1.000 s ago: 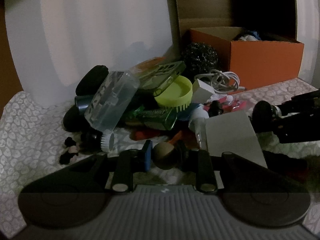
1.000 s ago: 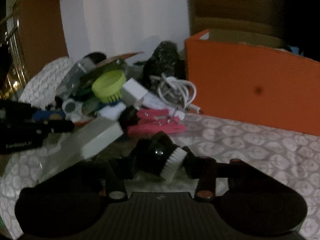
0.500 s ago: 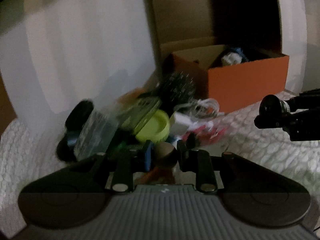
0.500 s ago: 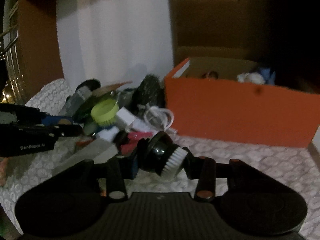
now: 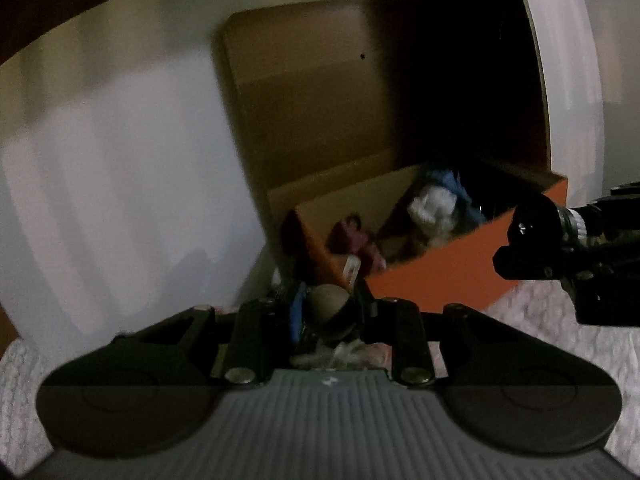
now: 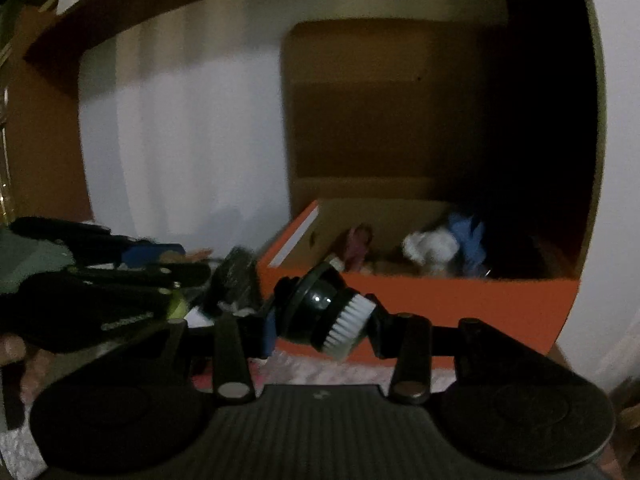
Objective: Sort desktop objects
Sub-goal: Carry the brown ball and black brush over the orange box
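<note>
Landmark: the orange cardboard box point(image 6: 460, 304), open at the top, its lid flap raised behind it.

Left gripper point(image 5: 326, 312): jaws narrow, clamped on a brown ball point(image 5: 329, 308). The ball sits between the fingertips, in front of the box's near left corner and below its rim in the view.

Right gripper point(image 6: 324, 320): jaws narrow, clamped on a round black brush head point(image 6: 320, 312) with white bristles point(image 6: 348, 326). The bristles face down and to the right. The brush head is in front of the box's front wall, at its left end, outside the box.

Box contents, blurred: a white fluffy item point(image 6: 430, 246), a blue item point(image 6: 466, 238) just beside it on the right, and a dark pink item point(image 6: 358, 242) nearer the left wall.

A patterned white cloth point(image 5: 560, 320) covers the surface in front of the box. In the right wrist view the left gripper appears to the left of the box.
</note>
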The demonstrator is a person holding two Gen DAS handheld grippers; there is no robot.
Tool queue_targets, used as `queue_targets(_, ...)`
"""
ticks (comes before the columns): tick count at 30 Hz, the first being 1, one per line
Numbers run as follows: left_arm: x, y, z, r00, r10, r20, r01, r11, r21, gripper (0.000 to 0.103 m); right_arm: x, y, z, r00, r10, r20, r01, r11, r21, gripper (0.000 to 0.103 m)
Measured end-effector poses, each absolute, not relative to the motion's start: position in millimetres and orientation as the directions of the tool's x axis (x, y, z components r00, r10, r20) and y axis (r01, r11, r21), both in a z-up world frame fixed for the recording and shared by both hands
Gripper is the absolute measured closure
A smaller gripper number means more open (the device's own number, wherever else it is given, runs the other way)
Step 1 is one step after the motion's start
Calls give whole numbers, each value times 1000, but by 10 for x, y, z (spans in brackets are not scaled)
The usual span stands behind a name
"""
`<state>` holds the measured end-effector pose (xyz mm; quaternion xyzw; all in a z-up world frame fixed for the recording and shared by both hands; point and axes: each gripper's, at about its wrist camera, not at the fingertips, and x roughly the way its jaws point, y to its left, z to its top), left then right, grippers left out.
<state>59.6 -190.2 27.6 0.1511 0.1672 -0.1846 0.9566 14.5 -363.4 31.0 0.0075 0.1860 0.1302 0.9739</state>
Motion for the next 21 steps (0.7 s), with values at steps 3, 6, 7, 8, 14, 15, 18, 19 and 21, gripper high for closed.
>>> queue_targets(3,686,-2050,316,885,-295,-359,395,885,246,77,209,-3737,397,911,232,-341,-224,973,61,62)
queue_targets(6,803,-2176,381,891,-293,-348,389,887,250,77,287,-3849,484,924,211,-320,-201,977,66,62)
queue_targets(7,845,-2211,406,890,-292,-350,388,889,245,77,321,-3887,511,927,206,-314,-194,979,70,62)
queue_targets(8,894,-2252,433,890,-291,-350,387,890,242,77,366,-3925,539,929,202,-311,-188,979,74,62)
queue_targets(14,1109,-2438,541,911,-255,-324,347,899,266,77,652,-4070,695,945,152,-291,-144,988,48,62)
queue_targets(15,1156,-2463,543,913,-245,-327,337,903,265,77,721,-4094,708,946,150,-289,-141,989,52,62)
queue_targets(18,1322,-2531,534,918,-209,-338,307,913,268,77,862,-4130,753,951,129,-282,-121,992,48,62)
queue_targets(19,1388,-2545,524,919,-195,-341,295,917,268,77,926,-4144,767,953,119,-279,-111,993,43,62)
queue_targets(21,1489,-2572,505,921,-169,-351,272,924,267,77,1047,-4158,778,955,99,-278,-95,995,29,62)
